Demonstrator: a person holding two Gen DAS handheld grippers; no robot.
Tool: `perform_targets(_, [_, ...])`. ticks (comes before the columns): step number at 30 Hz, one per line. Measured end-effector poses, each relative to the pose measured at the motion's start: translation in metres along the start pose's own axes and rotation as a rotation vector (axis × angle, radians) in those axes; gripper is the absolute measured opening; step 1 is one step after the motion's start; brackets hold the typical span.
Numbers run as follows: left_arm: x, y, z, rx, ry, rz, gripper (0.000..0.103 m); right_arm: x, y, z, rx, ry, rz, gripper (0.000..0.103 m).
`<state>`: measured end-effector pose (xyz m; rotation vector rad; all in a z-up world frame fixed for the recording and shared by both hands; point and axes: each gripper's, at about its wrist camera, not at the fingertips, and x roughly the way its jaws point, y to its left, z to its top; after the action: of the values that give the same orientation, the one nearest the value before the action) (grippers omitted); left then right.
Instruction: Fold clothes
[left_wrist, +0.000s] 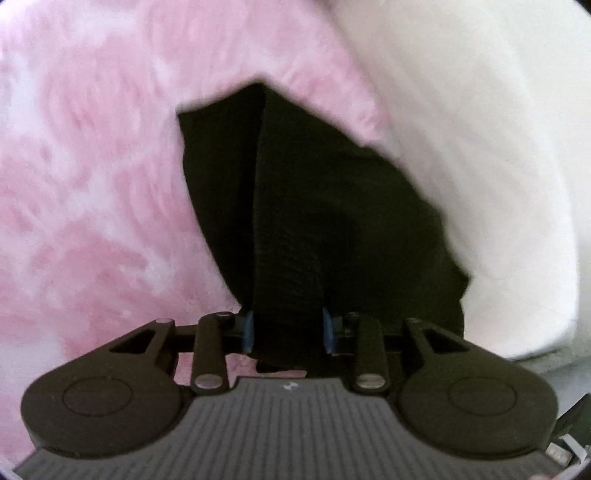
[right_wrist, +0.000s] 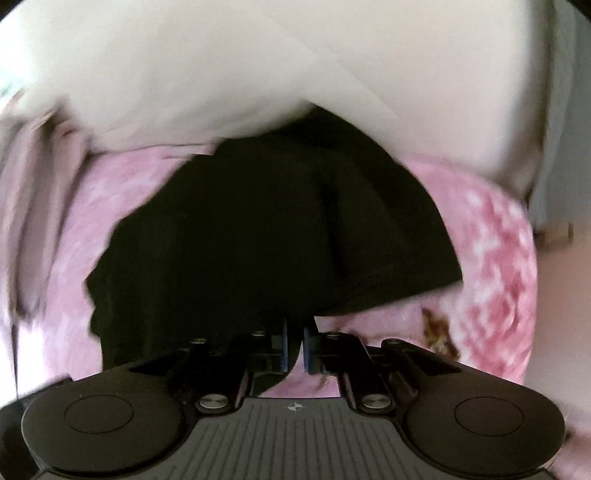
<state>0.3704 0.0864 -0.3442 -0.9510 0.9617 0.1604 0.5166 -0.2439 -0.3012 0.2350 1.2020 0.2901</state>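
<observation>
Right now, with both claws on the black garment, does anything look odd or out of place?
One thing: a brown stain on the pink fuzzy blanket, just right of the right claw. The black garment hangs bunched from the left claw, as expected mid-fold. Nothing looks torn.

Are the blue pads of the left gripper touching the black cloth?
Touching. The left wrist view shows a bunched fold of the black cloth between the left gripper's blue pads, both pressing its sides, no gap.
</observation>
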Motion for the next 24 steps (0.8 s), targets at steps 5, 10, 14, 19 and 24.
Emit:
perform_targets(5, [-0.103,0.015,-0.013,0.001,-0.163,-0.025,0.029,-0.065,0.039,-0.033,-0.204,0.015,0.149,0.004])
perform_targets(10, [-0.222,0.05,-0.037,-0.056,-0.353,-0.009,0.029,-0.135,0.107,-0.079,-0.443,0.06,0.384,0.0])
perform_targets(14, [-0.332,0.085,-0.09,-0.095,-0.544,0.01,0.027,-0.188,0.152,-0.127,-0.53,0.071,0.561,0.0])
perform_targets(19, [-0.486,0.12,-0.145,-0.079,-0.792,0.061,0.027,-0.277,0.213,-0.186,-0.646,0.023,0.786,0.0])
perform_targets(24, [-0.647,0.129,-0.186,0.027,-1.04,0.149,0.027,-0.369,0.279,-0.254,-0.695,-0.017,1.041,0.0])
